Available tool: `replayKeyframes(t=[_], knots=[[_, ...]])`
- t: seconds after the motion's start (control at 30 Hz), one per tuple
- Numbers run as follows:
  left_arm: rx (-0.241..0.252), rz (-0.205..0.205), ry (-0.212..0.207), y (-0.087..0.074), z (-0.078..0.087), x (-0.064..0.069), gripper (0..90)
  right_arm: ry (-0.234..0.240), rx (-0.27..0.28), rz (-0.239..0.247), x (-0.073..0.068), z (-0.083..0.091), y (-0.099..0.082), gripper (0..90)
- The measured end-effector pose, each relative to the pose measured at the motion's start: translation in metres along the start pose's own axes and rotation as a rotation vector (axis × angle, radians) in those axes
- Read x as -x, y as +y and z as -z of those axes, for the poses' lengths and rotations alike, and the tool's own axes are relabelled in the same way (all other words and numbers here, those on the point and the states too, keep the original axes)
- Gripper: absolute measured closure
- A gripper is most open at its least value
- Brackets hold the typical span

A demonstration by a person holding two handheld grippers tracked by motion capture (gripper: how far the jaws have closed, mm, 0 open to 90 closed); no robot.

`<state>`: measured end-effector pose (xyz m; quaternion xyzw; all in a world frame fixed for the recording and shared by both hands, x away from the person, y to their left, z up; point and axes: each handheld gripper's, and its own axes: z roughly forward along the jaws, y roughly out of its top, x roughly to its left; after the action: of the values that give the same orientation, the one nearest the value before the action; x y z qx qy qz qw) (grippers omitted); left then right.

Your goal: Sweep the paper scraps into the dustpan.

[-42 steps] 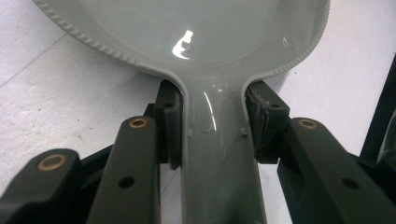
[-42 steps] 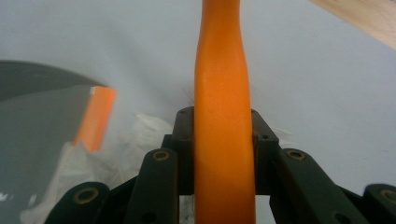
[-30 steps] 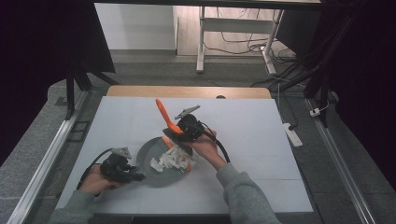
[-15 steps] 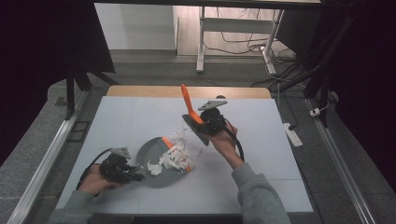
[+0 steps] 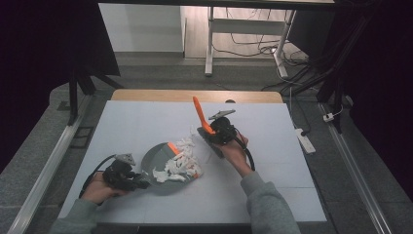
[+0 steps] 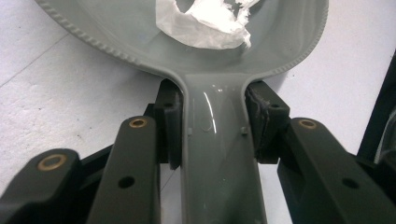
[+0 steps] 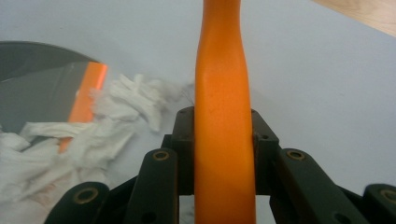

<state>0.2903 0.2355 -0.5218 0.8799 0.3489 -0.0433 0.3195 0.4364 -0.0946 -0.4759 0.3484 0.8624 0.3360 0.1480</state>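
Observation:
My left gripper (image 5: 139, 182) (image 6: 212, 126) at the table's front left is shut on the grey dustpan's handle (image 6: 215, 186). The dustpan (image 5: 155, 157) (image 6: 140, 32) lies flat, its orange lip (image 5: 170, 146) (image 7: 91, 93) facing right. White paper scraps (image 5: 176, 165) (image 6: 201, 23) (image 7: 121, 112) are heaped in the pan and spill over the lip onto the table. My right gripper (image 5: 210, 130) (image 7: 223, 140), right of the pan, is shut on the orange handle (image 5: 198, 113) (image 7: 223, 70) of a brush. Its grey head (image 5: 213, 144) hangs just above the table, apart from the scraps.
The pale table top (image 5: 272, 170) has a wooden strip (image 5: 146, 95) along its far edge. A white power strip (image 5: 303, 139) lies on the floor off the right edge. Metal rails and desk legs stand beyond the table.
My right gripper has carried the brush to the right and away from the dustpan, off the scrap pile. My left gripper and the dustpan have stayed put.

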Motion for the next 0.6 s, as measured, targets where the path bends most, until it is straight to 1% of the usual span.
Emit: replayKeyframes(t=[0.1,0.13,0.2,0.37,0.4,0.5,0.57,0.6], knots=[[0.000,0.000,0.000,0.000,0.000,0.000,61.1,0.025,-0.015,0.020,-0.019,-0.007,0.004,70.3],[0.000,-0.001,0.000,0.000,0.000,0.001,61.1,0.033,-0.014,0.032,-0.024,-0.008,0.005,70.3],[0.001,-0.001,0.000,0.001,-0.001,0.001,61.1,0.058,-0.014,0.053,-0.038,-0.011,0.007,70.3],[0.002,0.000,0.000,0.001,-0.002,0.002,61.1,0.115,-0.005,0.071,-0.067,-0.015,0.011,70.3],[0.001,0.000,0.000,0.002,-0.002,0.002,61.1,0.125,-0.003,0.074,-0.071,-0.016,0.011,70.3],[-0.001,0.000,-0.001,0.002,-0.002,0.001,61.1,0.193,0.020,0.063,-0.087,-0.016,0.013,70.3],[0.000,0.001,-0.002,0.001,-0.002,0.002,61.1,0.211,0.030,0.085,-0.097,-0.015,0.016,70.3],[0.001,0.001,-0.002,0.002,-0.002,0.002,61.1,0.229,0.036,0.088,-0.102,-0.013,0.018,70.3]])
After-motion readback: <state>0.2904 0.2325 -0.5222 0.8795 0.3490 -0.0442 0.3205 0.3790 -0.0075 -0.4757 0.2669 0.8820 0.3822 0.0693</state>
